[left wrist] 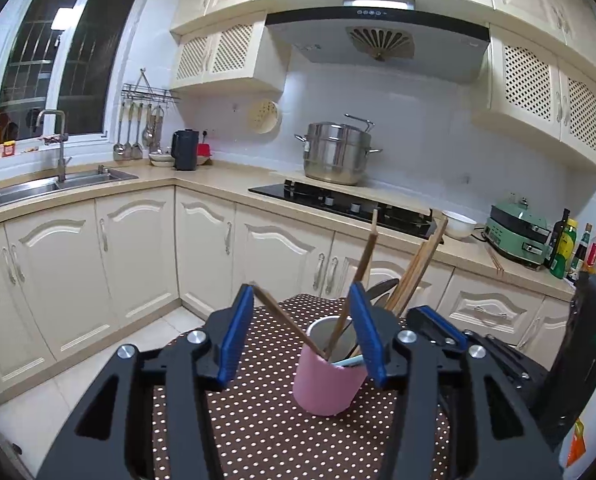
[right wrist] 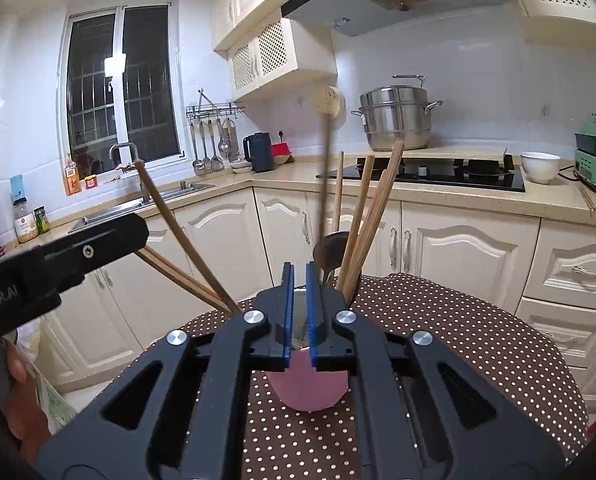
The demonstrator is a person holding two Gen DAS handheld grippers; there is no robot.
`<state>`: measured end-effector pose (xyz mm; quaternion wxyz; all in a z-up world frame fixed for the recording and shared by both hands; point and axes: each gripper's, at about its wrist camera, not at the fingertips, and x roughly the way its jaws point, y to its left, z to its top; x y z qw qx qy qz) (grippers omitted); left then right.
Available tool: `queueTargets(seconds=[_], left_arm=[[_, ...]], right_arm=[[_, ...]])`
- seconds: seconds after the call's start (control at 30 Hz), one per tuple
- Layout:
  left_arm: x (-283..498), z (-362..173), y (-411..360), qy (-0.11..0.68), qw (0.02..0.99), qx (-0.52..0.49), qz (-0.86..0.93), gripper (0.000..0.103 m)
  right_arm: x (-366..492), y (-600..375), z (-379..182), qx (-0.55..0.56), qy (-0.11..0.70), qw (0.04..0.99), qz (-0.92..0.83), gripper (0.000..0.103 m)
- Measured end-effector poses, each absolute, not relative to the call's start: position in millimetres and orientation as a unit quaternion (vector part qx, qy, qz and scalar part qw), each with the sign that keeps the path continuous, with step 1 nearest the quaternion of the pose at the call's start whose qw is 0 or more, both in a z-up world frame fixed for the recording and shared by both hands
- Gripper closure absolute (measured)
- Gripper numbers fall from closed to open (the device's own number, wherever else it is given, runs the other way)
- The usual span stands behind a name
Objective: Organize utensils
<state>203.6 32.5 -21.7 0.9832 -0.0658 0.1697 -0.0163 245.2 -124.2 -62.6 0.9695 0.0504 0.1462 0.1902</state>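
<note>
A pink cup (left wrist: 326, 384) stands on the dotted brown tablecloth (left wrist: 265, 420) and holds several wooden chopsticks (left wrist: 414, 268), a dark spoon (left wrist: 382, 288) and a pale blue handle. My left gripper (left wrist: 301, 287) is open, its pads on either side of the cup's mouth. One chopstick (left wrist: 285, 320) leans out of the cup to the left fingertip, unpinched. My right gripper (right wrist: 299, 267) hovers over the cup (right wrist: 310, 384) with its pads nearly together and nothing visible between them. A blurred chopstick (right wrist: 325, 168) stands just past its tips.
Beyond the table runs a counter with a black hob (left wrist: 338, 200), a steel pot (left wrist: 334, 156), a white bowl (left wrist: 458, 224), a green appliance (left wrist: 518, 236), bottles and a loose chopstick pair (left wrist: 496, 260). A sink (left wrist: 57, 184) is at the left. A hand (right wrist: 17, 360) holds the left gripper's body.
</note>
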Motion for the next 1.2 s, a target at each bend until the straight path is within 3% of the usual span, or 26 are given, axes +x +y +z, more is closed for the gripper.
queueTargets(seconds=[0.07, 0.2, 0.43, 0.73, 0.8, 0.97, 1.2], left_arm=[[198, -20, 34, 0.171, 0.983, -0.066, -0.012, 0.052], [181, -15, 37, 0.172, 0.983, -0.06, -0.006, 0.046], [147, -7, 35, 0.17, 0.985, -0.04, 0.013, 0.037], [95, 12, 19, 0.128, 0.991, 0.01, 0.038, 0.025], [85, 16, 17, 0.122, 0.992, 0.013, 0.038, 0.022], [60, 25, 17, 0.111, 0.993, 0.005, 0.038, 0.021], [38, 35, 14, 0.104, 0.994, 0.021, 0.024, 0.02]], right_arm=[[240, -125, -60, 0.052, 0.146, 0.97, 0.186, 0.088], [226, -131, -55, 0.061, 0.139, 0.971, 0.185, 0.06], [190, -146, -44, 0.089, 0.138, 0.973, 0.161, 0.053], [148, -157, -26, 0.094, 0.151, 0.973, 0.148, 0.033], [138, -157, -21, 0.087, 0.149, 0.975, 0.141, 0.025], [110, -156, -7, 0.069, 0.132, 0.98, 0.132, 0.013], [77, -155, 7, 0.054, 0.103, 0.985, 0.125, 0.009]])
